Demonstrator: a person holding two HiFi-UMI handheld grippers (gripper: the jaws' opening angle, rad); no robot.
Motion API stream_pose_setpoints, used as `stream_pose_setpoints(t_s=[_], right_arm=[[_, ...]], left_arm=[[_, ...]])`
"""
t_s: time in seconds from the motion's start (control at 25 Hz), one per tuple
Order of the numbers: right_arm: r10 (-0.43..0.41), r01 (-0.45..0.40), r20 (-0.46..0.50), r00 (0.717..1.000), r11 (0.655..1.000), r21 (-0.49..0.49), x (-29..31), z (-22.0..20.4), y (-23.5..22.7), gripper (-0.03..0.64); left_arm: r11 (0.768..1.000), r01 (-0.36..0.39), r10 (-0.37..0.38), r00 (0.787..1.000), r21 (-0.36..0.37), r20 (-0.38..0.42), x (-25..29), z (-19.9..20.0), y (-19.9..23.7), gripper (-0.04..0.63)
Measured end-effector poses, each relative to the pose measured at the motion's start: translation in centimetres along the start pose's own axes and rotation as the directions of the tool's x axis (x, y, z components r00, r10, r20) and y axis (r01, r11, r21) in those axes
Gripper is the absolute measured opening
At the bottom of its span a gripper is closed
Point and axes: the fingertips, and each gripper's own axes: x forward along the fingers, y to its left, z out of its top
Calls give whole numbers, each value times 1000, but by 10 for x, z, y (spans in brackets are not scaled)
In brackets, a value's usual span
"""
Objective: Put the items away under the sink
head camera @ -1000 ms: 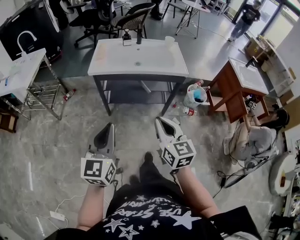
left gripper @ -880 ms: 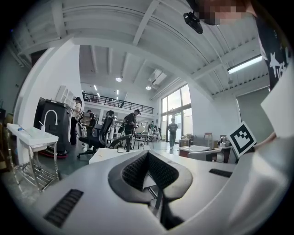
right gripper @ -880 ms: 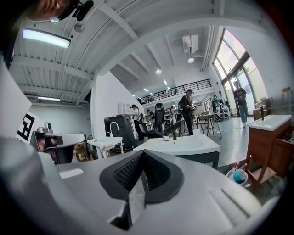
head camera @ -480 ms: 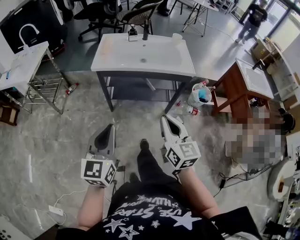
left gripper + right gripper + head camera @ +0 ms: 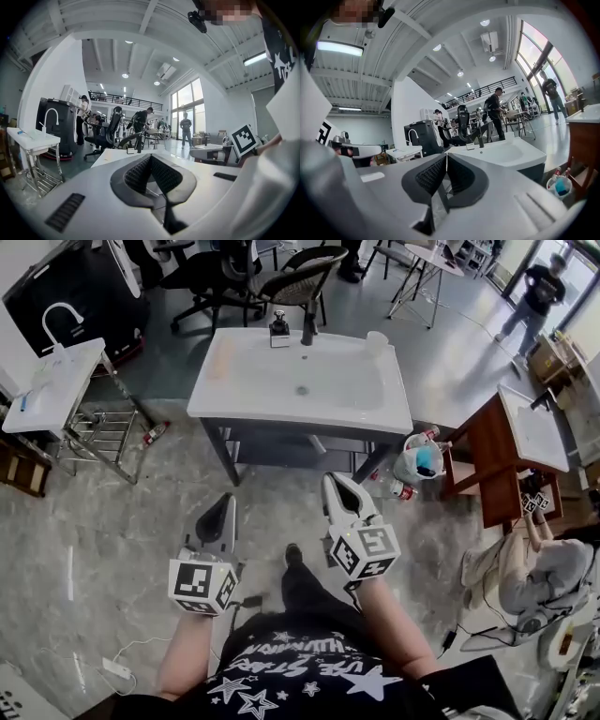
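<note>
- Smooth white rectangular sink (image 5: 244, 381) on dark metal legs, straight ahead of me.
- My left gripper (image 5: 223, 500) and right gripper (image 5: 331, 482): ribbed dark pads pressed together, nothing between.
- Round white container (image 5: 405, 469) and bottles (image 5: 403, 489) on the floor beside the sink's right leg.

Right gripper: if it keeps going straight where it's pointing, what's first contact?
Probably the front edge of the white rectangular sink on its dark metal frame. The shut right gripper aims at it, and nothing shows in between. Depth is unclear.
</note>
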Motion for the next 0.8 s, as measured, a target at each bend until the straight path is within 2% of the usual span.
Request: stream_pose_setpoints(t_s=[0.32,0.52,0.8], right_arm=[[13,-13,10,1000,1000,-1,73,29,-57,3],[46,-46,-33,998,999,-12,116,25,-83,5],[79,-78,-86,993,997,23,170,16,-101,58]], left_arm=[[1000,-15,15,1000,-4,-7,89,19,16,9],[999,-33,33,999,-20,0,139,24,28,9],[997,-76,75,997,-34,-18,177,24,55,9]])
